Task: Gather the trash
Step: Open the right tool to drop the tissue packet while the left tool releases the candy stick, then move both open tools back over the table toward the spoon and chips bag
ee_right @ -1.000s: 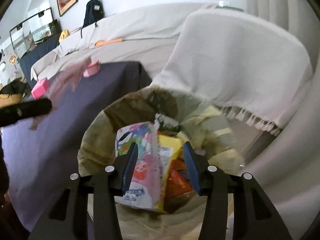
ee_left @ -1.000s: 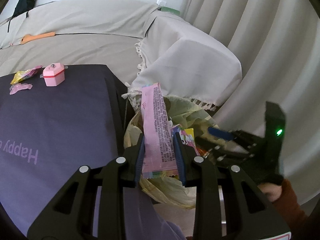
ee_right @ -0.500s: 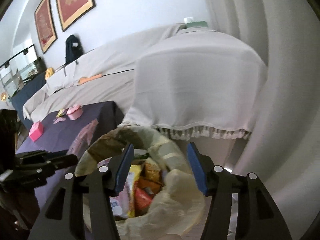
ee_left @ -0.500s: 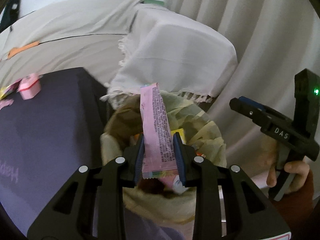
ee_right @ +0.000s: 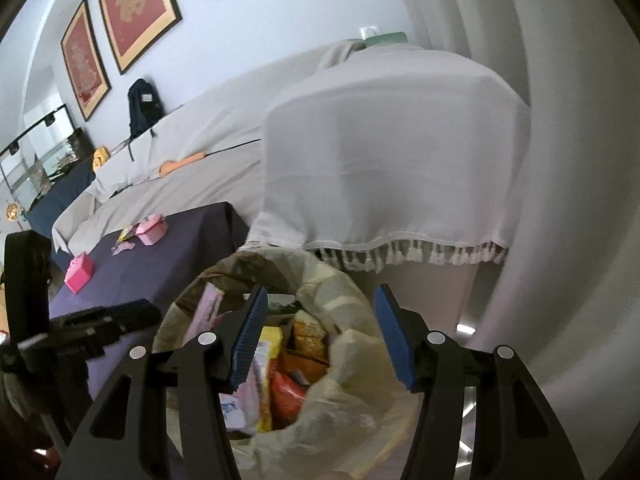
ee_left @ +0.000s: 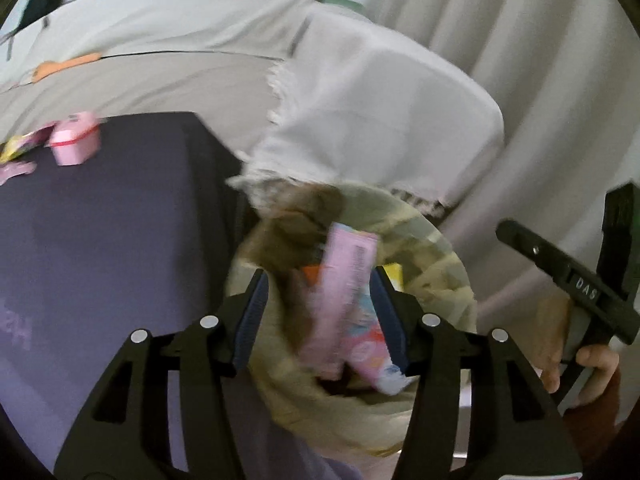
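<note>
My left gripper (ee_left: 319, 280) hangs over the mouth of the yellowish trash bag (ee_left: 436, 256), and its jaws are opening. The long pink wrapper (ee_left: 348, 276) sits blurred and tilted between the pads, loose, with its lower end down among the packets in the bag. In the right wrist view the same wrapper (ee_right: 210, 304) pokes up at the bag's left rim. My right gripper (ee_right: 320, 304) stands open above the bag (ee_right: 352, 280) with nothing gripped. Yellow and orange packets (ee_right: 288, 392) lie inside the bag below it.
A purple-covered table (ee_left: 100, 220) is left of the bag and carries a pink box (ee_left: 76, 142), small wrappers (ee_left: 16, 148) and a brighter pink box (ee_right: 80, 272). A covered sofa arm (ee_right: 392, 152) rises behind the bag. Curtains (ee_left: 540, 60) hang at the right.
The left jaws have spread and the pink wrapper, held upright before, has tipped and slid down into the bag. The right gripper rose back from inside the bag and its jaws widened.
</note>
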Demonstrator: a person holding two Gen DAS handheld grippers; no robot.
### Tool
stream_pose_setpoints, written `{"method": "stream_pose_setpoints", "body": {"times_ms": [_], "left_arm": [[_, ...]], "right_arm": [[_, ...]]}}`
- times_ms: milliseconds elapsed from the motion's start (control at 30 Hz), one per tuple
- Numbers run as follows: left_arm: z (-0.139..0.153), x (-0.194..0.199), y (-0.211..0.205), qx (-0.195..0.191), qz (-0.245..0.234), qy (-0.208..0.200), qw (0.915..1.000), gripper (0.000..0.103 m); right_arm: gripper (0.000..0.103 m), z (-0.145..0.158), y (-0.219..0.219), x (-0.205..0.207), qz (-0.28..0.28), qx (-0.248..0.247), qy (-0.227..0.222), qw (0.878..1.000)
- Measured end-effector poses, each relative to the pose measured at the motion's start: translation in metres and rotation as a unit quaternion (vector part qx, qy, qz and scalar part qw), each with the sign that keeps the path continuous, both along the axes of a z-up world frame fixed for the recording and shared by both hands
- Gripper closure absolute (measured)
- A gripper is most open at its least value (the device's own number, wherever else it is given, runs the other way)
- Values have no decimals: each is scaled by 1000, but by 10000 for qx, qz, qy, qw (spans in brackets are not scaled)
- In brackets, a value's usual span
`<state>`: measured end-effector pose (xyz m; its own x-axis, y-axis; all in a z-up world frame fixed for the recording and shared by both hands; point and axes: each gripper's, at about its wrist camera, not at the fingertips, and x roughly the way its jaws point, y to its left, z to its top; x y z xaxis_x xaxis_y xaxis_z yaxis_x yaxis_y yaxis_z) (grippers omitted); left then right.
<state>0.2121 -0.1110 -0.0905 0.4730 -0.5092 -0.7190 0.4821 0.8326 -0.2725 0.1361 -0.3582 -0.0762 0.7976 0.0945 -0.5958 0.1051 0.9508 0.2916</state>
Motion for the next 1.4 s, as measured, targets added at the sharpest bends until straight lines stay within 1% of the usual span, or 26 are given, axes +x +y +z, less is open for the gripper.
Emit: {"method": "stream_pose_setpoints", "body": {"times_ms": [100, 200, 233, 333, 367, 433, 467, 533, 567, 667, 700, 767, 833, 867, 933, 967, 1000, 1100, 1133, 1200, 1300, 1400], "left_arm": [[10, 4, 37, 47, 333, -263, 9991, 52], [20, 13, 87, 61, 791, -463, 9958, 50], [22, 18, 108, 4, 992, -483, 9939, 48], [29, 35, 164, -122, 1458, -533, 9878, 46], [31, 41, 179, -103, 1559, -590, 9860, 46], [31, 57, 211, 93, 1800, -755, 9807, 44], [29, 63, 221, 141, 1873, -771, 9792, 44], [24, 83, 244, 134, 2015, -675, 9771, 44], [22, 94, 253, 139, 2051, -653, 9765, 44], [19, 116, 268, 196, 2133, -693, 9743, 44], [19, 126, 277, 133, 2225, -645, 9727, 44], [23, 133, 290, 5, 2386, -539, 9696, 44], [27, 132, 303, -100, 2501, -502, 9669, 44], [30, 128, 310, -125, 2523, -507, 9662, 44], [34, 118, 324, -11, 2564, -572, 9649, 44], [34, 114, 331, 124, 2602, -591, 9637, 44], [33, 109, 338, 221, 2639, -575, 9626, 44], [28, 96, 366, 309, 2751, -353, 9603, 44], [26, 93, 372, 298, 2768, -291, 9600, 44], [22, 84, 388, 293, 2833, -192, 9584, 44], [18, 75, 407, 334, 2997, -197, 9532, 43], [12, 73, 421, 168, 3027, -60, 9529, 43]], "right_arm": [[50, 6, 14, 4, 123, -6, -95, 9999], [50, 13, 32, 12, 310, 27, -153, 9994], [50, 14, 40, 17, 403, 41, -154, 9991], [50, 19, 71, 34, 677, -71, -117, 9976], [50, 20, 86, 42, 789, -156, -88, 9967], [50, 20, 109, 57, 962, -218, -14, 9951], [50, 19, 123, 67, 1057, -227, 33, 9941], [50, 16, 144, 84, 1199, -297, 135, 9923], [50, 12, 161, 98, 1312, -407, 247, 9902], [50, 7, 192, 128, 1502, -634, 448, 9856], [50, 5, 203, 139, 1609, -629, 490, 9838], [50, 5, 224, 157, 1833, -587, 528, 9799], [50, 6, 246, 173, 2176, -516, 546, 9731], [50, 6, 266, 185, 2471, -488, 568, 9661], [50, 6, 297, 205, 2843, -508, 615, 9554], [50, 6, 315, 214, 3015, -526, 648, 9498], [50, 3, 341, 230, 3251, -567, 692, 9414], [50, -3, 393, 265, 3691, -546, 796, 9244], [50, -5, 406, 275, 3760, -596, 786, 9213], [50, -12, 439, 297, 3851, -888, 736, 9156], [50, -22, 466, 322, 3809, -1209, 787, 9133], [50, -33, 478, 340, 3758, -1267, 926, 9133]]}}
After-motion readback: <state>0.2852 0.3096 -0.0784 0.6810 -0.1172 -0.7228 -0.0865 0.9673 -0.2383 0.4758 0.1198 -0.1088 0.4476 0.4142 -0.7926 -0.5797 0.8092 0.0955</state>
